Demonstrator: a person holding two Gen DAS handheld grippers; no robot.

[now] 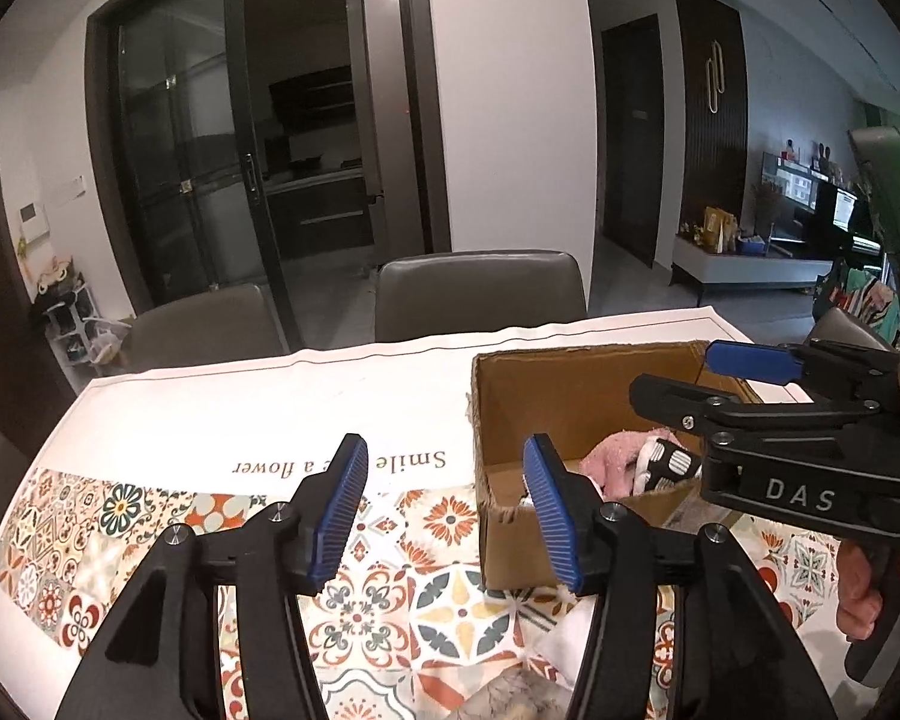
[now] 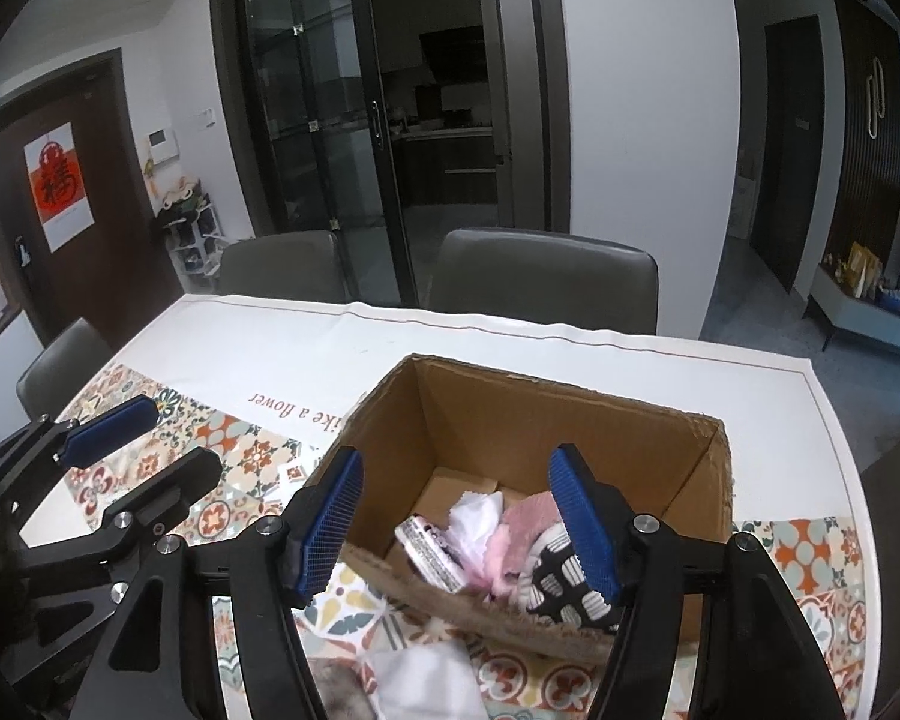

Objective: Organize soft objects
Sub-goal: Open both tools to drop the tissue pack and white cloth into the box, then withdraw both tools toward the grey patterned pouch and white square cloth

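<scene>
Left gripper [image 1: 444, 516] hovers with jaws spread and empty beside the box [image 1: 570, 384], which holds soft items [image 1: 615, 456]. Right gripper [image 2: 462, 534], jaws spread and empty, hangs over the box; cloth [image 2: 420, 678] below on the surface could be missed or dragged.

Beyond my table [image 2: 570, 354], with its tiled, flowered cloth [image 1: 390, 594] reading "a flower", two grey chairs [image 2: 546, 276] stand at the far edge. A third chair [image 2: 60, 360] sits at the table's left end. Behind the chairs, dark glass doors [image 2: 312, 120] open on a dim kitchen. Left of the doors I see a shoe rack [image 2: 192, 228], then a brown door with a red poster [image 2: 57, 180]. Far right of the table stands a low cabinet [image 1: 750, 264] with screens [image 1: 810, 186].
</scene>
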